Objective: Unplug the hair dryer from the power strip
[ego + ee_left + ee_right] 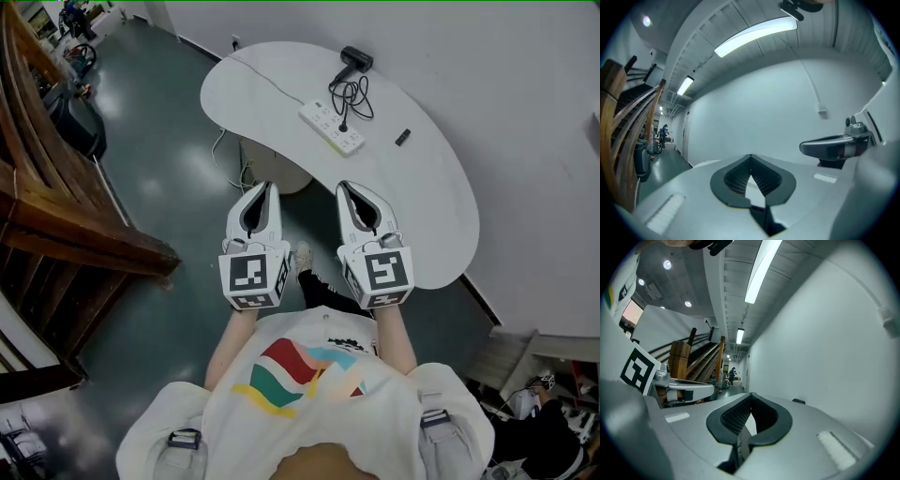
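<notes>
A white power strip (332,128) lies on the curved white table (441,216), with a black plug (343,127) standing in it. The black cord (352,96) loops back to the black hair dryer (356,59) at the table's far edge. Both grippers hang side by side, pointing level, over the floor short of the table's near edge. My left gripper (266,187) (750,158) is shut with nothing in it. My right gripper (346,187) (749,397) is shut and empty too. Each gripper view shows the other gripper beside it, the right (836,146) and the left (684,390).
A small black object (403,137) (798,401) lies on the table right of the strip. The strip's white cable (262,73) runs off toward the table's far left. A wooden staircase (66,206) stands at the left, a white wall at the right. The person's shoe (302,255) shows between the grippers.
</notes>
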